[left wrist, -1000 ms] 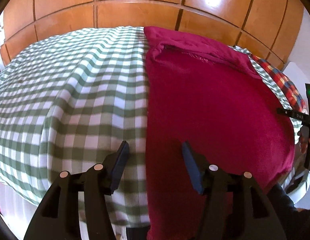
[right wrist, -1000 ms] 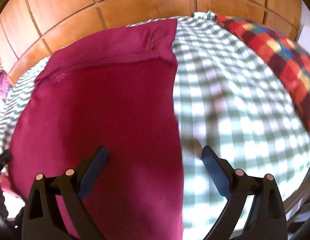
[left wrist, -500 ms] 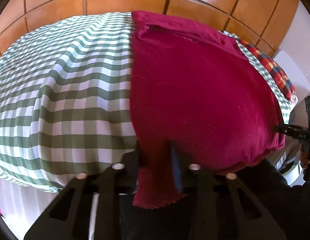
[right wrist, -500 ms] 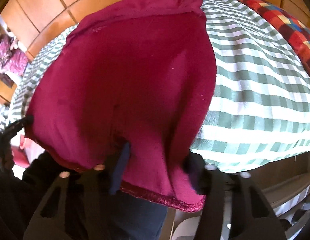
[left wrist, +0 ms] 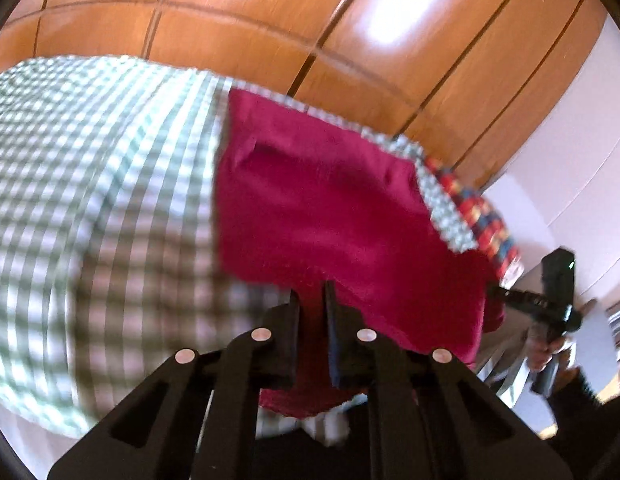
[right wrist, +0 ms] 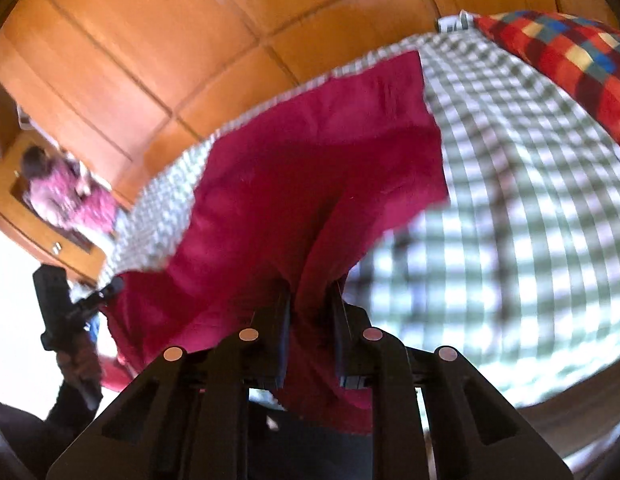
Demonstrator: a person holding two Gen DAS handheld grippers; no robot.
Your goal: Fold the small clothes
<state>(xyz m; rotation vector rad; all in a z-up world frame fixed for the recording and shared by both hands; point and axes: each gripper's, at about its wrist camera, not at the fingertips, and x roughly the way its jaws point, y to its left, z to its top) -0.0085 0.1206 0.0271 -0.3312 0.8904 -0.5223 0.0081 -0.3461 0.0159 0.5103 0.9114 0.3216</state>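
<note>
The green-and-white checked bedcover (left wrist: 90, 184) fills my view, with the glossy orange wood panelling (left wrist: 310, 20) behind it and a red patchwork-checked pillow (right wrist: 570, 52) at the far right. On the cover lies the crimson fleece garment (left wrist: 318, 200), and this is what has changed: a second ago it lay flat with both my tools open above its near hem; now that hem is off the bed, while the far end rests on the cover near the panelling. My left gripper (left wrist: 311, 300) is pinched narrow on the hem's left corner, cloth bunched between its jaws. My right gripper (right wrist: 310, 304) is likewise clamped on the right corner, fabric draping from it. I judge the grab is done and the fold starting: next I carry both corners forward together, keeping them level so the edges meet squarely.
</note>
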